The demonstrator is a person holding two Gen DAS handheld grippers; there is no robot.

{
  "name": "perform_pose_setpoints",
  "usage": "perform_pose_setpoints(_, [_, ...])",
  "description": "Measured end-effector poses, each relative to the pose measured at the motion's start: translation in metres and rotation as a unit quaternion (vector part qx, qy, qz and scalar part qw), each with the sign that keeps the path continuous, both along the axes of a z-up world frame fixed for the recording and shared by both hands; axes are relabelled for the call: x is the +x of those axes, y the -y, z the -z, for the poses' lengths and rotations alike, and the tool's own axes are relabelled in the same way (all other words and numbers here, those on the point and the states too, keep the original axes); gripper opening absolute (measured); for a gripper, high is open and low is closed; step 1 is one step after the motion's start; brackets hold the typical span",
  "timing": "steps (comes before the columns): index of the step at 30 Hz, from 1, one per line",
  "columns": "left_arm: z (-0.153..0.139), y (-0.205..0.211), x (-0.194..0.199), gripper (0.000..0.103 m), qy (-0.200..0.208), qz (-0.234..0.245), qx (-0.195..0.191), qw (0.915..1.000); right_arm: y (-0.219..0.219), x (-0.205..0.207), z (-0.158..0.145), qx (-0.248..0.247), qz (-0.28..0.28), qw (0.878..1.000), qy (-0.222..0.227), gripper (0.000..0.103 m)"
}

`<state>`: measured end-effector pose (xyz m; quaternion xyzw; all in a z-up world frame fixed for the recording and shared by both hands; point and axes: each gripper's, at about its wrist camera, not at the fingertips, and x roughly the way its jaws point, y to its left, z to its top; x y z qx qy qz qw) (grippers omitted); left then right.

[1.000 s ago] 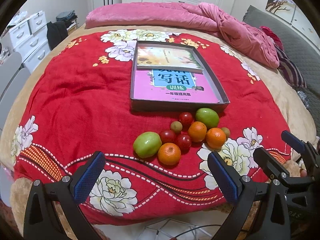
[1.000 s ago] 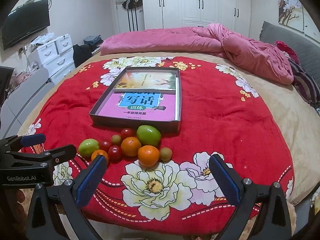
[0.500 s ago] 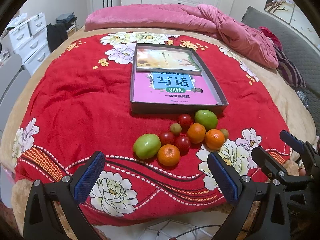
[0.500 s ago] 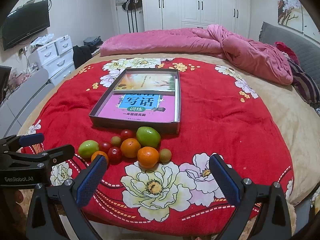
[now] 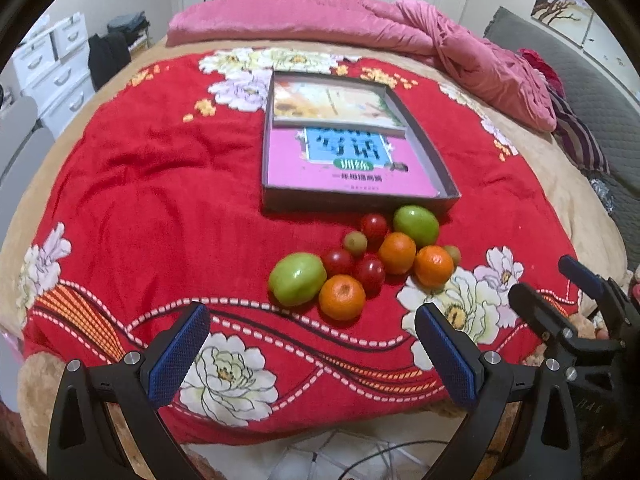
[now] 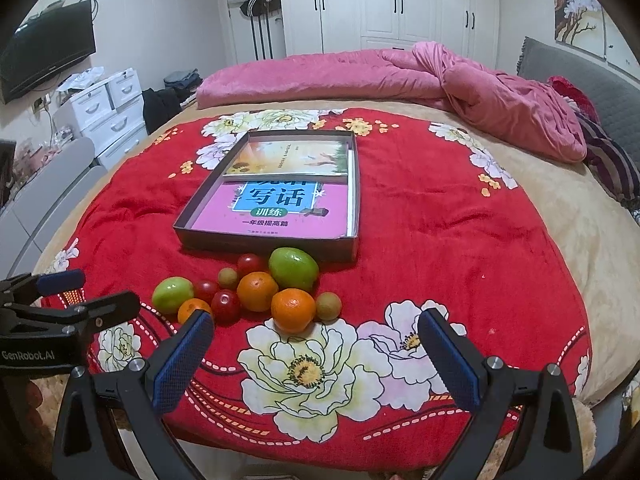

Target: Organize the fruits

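Nearest, the left gripper (image 5: 312, 332) and right gripper (image 6: 316, 340) hang spread wide, both empty. Beyond them the fruit cluster (image 5: 360, 262) sits bunched on the red blanket (image 5: 152, 208), just near of the shallow box (image 5: 448, 194). Best to take an outer orange (image 5: 342, 297) first, squeezing gently.

red floral blanket (image 6: 440, 220), pink quilt (image 6: 400, 76), white wardrobe (image 6: 400, 0), wall television (image 6: 44, 60)

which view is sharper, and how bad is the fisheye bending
Right wrist view is sharper: the print on the pink book reads cleanly. Left wrist view is softer, the same book smeared. Both bend straight lines outward; the red blanket bulges, and dark vignette rings each frame.
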<state>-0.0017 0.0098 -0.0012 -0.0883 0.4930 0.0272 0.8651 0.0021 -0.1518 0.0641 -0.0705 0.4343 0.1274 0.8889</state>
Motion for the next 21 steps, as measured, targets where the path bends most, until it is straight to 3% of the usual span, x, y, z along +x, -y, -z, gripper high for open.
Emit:
perform_pose_setpoints(16, [0.031, -0.004, 0.006, 0.102, -0.047, 0.016, -0.053, 0.9974, -0.002, 0.011, 0.024, -0.026, -0.015, 0.999, -0.030, 0.103])
perform_pose_setpoints(21, [0.042, 0.002, 0.009, 0.102, -0.065, 0.030, -0.065, 0.9953, -0.006, 0.014, 0.035, -0.056, -0.035, 0.997, -0.030, 0.103])
